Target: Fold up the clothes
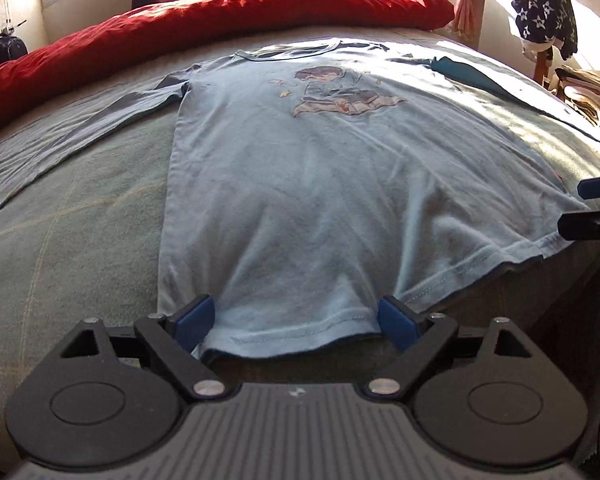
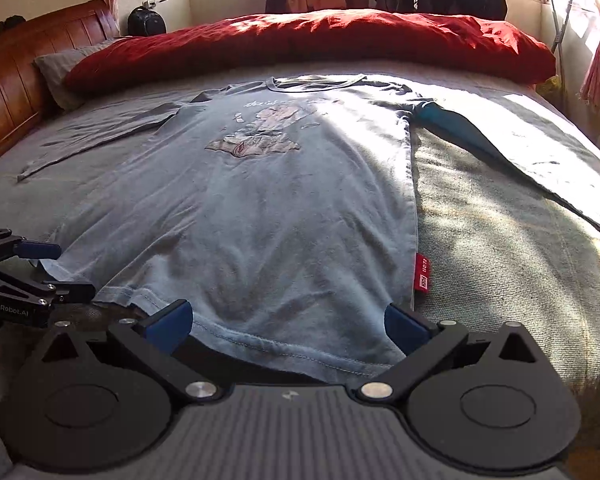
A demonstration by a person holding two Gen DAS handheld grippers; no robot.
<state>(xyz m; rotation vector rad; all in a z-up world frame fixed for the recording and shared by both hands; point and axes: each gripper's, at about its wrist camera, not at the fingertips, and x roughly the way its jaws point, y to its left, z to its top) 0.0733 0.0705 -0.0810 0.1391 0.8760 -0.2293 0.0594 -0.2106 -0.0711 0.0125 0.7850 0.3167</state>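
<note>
Long-sleeved T-shirt (image 1: 300, 168) lies flat, face up on the bed (image 1: 80, 208). Left gripper (image 1: 296, 322) and right gripper (image 2: 288, 326) both released, jaws straddling the hem (image 1: 292, 334). Spreading looks done; next, pinch an edge for the first fold.

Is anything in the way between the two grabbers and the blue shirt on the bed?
No, nothing visible is. The shirt lies flat on the bed. Its bottom hem already sits between the open jaws of the left hand-held gripper and the right hand-held gripper.
</note>
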